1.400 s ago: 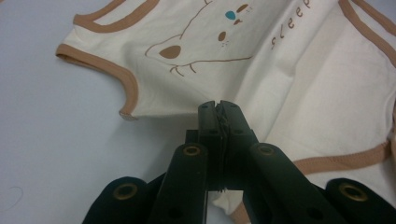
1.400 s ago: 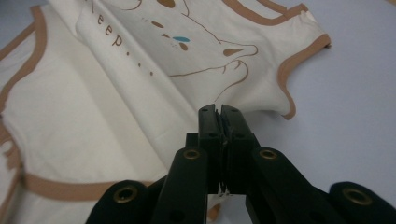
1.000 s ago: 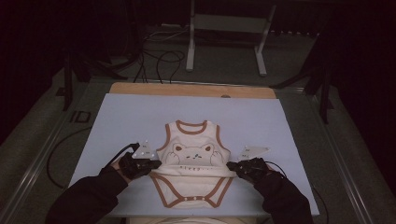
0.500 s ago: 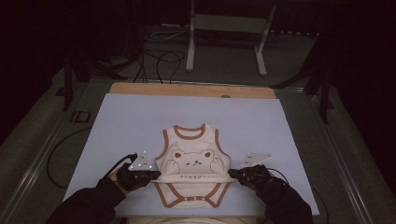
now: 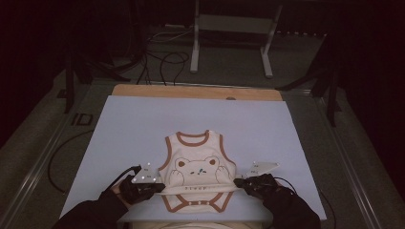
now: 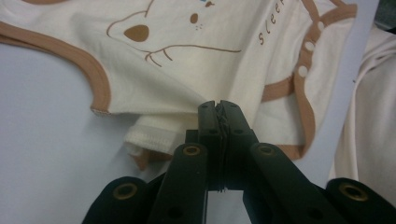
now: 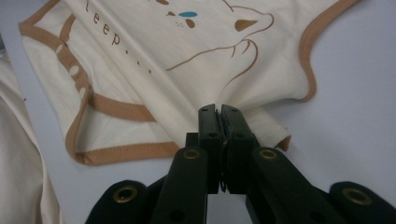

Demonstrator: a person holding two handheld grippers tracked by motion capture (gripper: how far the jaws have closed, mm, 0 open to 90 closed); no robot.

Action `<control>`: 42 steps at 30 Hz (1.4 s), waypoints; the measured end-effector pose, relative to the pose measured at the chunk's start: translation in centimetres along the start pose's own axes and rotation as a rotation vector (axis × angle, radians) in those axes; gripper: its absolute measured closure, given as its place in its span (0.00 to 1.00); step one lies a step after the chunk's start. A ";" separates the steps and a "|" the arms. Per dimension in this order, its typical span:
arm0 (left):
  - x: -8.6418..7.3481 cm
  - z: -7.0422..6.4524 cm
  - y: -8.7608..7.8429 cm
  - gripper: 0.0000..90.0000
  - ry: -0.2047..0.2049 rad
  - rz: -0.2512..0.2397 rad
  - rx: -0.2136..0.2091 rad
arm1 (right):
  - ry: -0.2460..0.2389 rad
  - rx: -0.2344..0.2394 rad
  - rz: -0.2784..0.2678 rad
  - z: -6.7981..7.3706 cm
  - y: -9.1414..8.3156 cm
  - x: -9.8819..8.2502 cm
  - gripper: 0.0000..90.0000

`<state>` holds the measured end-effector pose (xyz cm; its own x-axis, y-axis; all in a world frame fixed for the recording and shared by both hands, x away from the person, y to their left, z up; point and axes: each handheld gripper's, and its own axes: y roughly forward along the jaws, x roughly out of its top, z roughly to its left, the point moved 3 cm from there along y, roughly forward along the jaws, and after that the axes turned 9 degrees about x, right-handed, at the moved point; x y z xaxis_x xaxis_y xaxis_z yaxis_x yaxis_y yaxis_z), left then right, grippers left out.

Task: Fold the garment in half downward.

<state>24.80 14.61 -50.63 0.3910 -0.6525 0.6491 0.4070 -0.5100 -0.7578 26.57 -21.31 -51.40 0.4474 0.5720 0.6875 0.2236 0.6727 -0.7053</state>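
A cream baby bodysuit with brown trim and a bear print lies near the front of the pale sheet. Its lower part is pulled taut between the two grippers. My left gripper is shut on the bodysuit's left side edge; in the left gripper view the jaws pinch the cream fabric at the left gripper tips. My right gripper is shut on the right side edge, and the right gripper view shows cloth bunched at the right gripper tips. Snap buttons line the crotch flap.
A wooden board edge runs along the far side of the sheet. Cables and a metal stand lie beyond on the dark floor. More cream cloth sits at the table's near edge.
Both grippers have drawn the bodysuit toward the near edge of the table, and its lower part is now stretched between them.
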 end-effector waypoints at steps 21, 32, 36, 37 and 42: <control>-1.5 -0.3 1.8 0.99 0.009 0.060 -0.035 | -0.002 0.021 0.031 0.0 0.9 -1.5 0.98; -1.6 -0.2 1.8 0.98 -0.005 0.052 -0.053 | -0.010 0.019 0.044 0.0 1.3 -1.7 0.93; -1.2 -0.1 1.3 0.86 -0.017 0.017 -0.044 | -0.008 0.017 0.029 0.1 1.0 -1.4 0.69; -1.1 0.0 1.1 0.82 -0.016 0.007 -0.037 | -0.013 0.013 0.031 0.2 0.9 -1.4 0.63; -0.6 0.2 0.3 0.67 -0.016 -0.020 -0.026 | -0.016 -0.002 -0.008 0.2 0.4 -0.8 0.37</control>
<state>24.90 14.94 -51.24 0.3962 -0.6328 0.6652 0.3935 -0.5376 -0.7458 26.15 -21.37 -52.20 0.4319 0.5736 0.6960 0.2290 0.6767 -0.6998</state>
